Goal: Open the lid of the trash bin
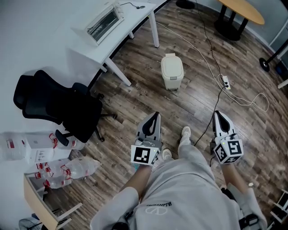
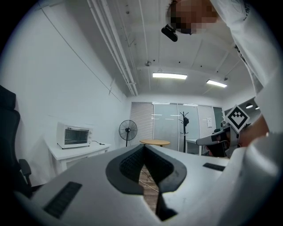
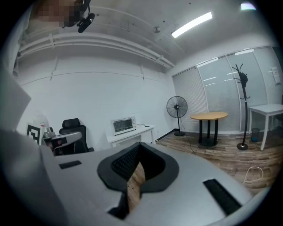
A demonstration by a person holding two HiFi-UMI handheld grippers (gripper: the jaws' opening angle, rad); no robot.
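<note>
A small cream trash bin [image 1: 172,71] stands on the wood floor ahead of me, its lid down. Both grippers are held low near my body, well short of the bin and pointing toward it. My left gripper [image 1: 155,115] is shut with nothing in it; in the left gripper view its tips [image 2: 143,147] meet. My right gripper [image 1: 217,113] is shut and empty too, and its tips [image 3: 139,145] also touch in the right gripper view. The bin does not show in either gripper view.
A white desk [image 1: 118,38] with a toaster oven [image 1: 104,20] stands at the left, a black office chair [image 1: 58,105] beside it. A cable with a power strip [image 1: 225,82] runs right of the bin. A round wooden table [image 1: 241,10] is far right. Water bottles [image 1: 67,170] lie near left.
</note>
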